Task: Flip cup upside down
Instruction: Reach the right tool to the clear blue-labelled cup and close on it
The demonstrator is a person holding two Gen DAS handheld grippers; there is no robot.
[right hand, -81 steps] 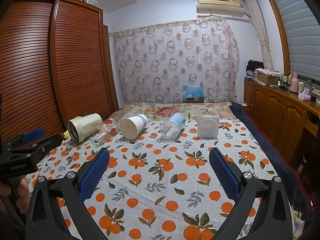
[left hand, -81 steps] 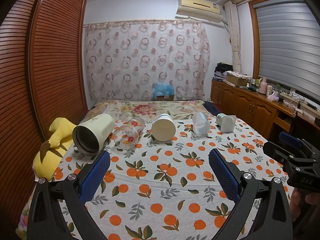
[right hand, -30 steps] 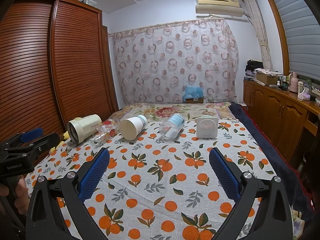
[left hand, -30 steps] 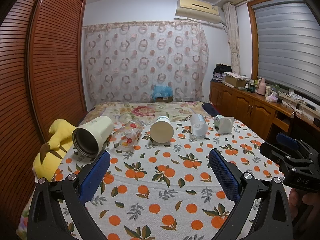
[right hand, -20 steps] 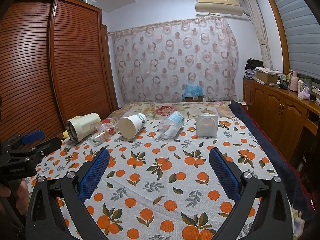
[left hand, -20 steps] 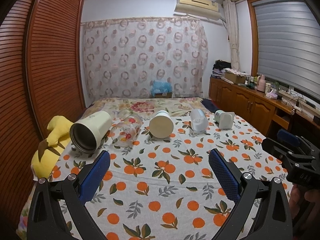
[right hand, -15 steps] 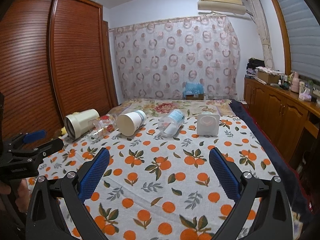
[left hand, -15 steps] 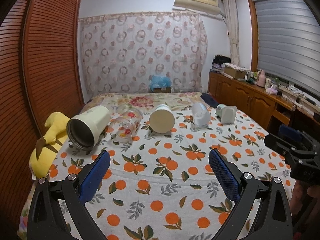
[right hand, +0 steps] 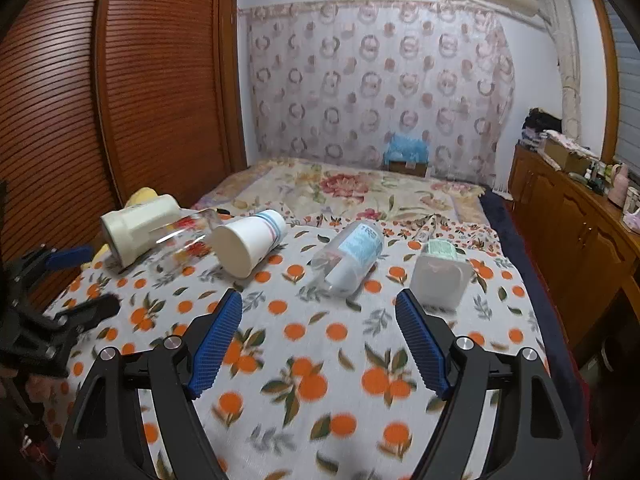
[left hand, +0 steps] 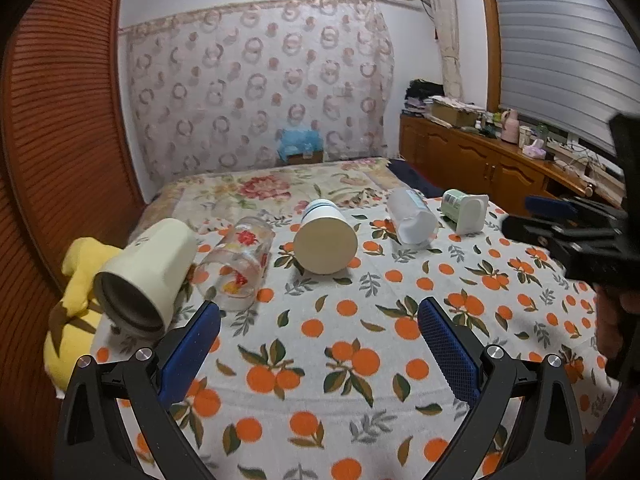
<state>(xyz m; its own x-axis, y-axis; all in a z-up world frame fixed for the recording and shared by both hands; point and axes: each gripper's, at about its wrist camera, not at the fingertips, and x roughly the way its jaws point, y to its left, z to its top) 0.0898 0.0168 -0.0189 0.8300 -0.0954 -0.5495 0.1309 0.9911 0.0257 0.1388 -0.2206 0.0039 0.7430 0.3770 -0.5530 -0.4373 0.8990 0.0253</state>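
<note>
A bed covered by an orange-and-leaf print cloth carries everything; a wide bare stretch of cloth lies between both pairs of tongs and the row of cups. To the left the bed runs close beside a brown slatted wardrobe, and to the right a dark strip of floor separates it from a low wooden cabinet.

The left tongs hover low over the near cloth, blue pads spread wide and grasping nothing. The right tongs hover likewise, released and empty, pointing at the right half of the row.

Five cups lie on their sides across the bed's middle. From the left: a cream cylindrical mug with a dark inside, its mouth toward the camera; a clear glass tumbler with red flower prints touching it; a white paper cup with blue stripes, well apart from the tumbler; a frosted plastic cup with a blue label; and a squarish white plastic cup with a green label, nearest the right tongs. A yellow plush toy sits against the mug at the bed's left edge.
</note>
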